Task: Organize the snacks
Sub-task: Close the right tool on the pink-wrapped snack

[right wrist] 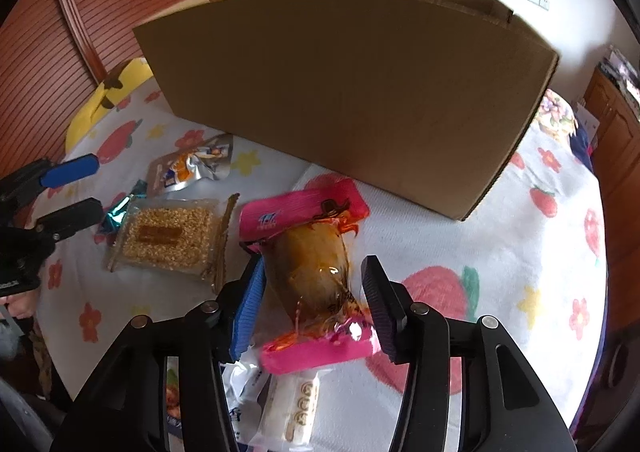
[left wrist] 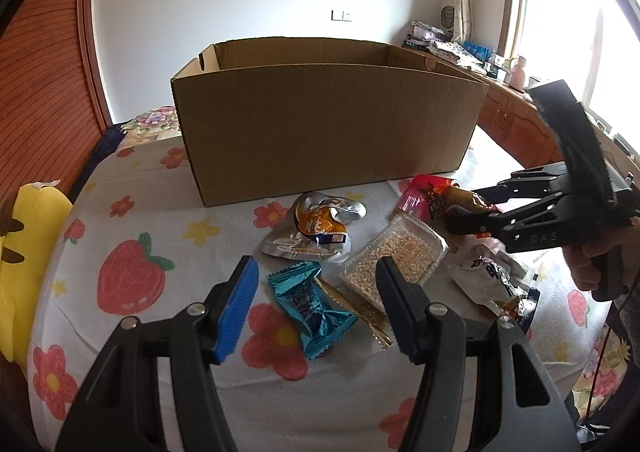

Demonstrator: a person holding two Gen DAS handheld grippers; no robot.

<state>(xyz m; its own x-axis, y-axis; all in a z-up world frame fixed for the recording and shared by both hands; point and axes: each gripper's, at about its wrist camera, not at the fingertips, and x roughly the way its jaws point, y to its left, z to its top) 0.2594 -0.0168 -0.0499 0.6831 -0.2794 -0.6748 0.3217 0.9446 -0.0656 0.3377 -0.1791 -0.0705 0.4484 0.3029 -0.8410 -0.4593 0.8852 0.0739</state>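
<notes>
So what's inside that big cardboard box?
From the left wrist view, only the upper inner walls of the cardboard box show, bare brown card with a handle cutout. Its near wall hides the floor, so whether any snacks lie inside cannot be told.

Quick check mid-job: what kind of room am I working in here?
Most likely a bedroom. The snacks lie on a flower-and-strawberry bedspread with a yellow plush toy at its edge, and a wooden cabinet runs beneath a curtained window.
</notes>
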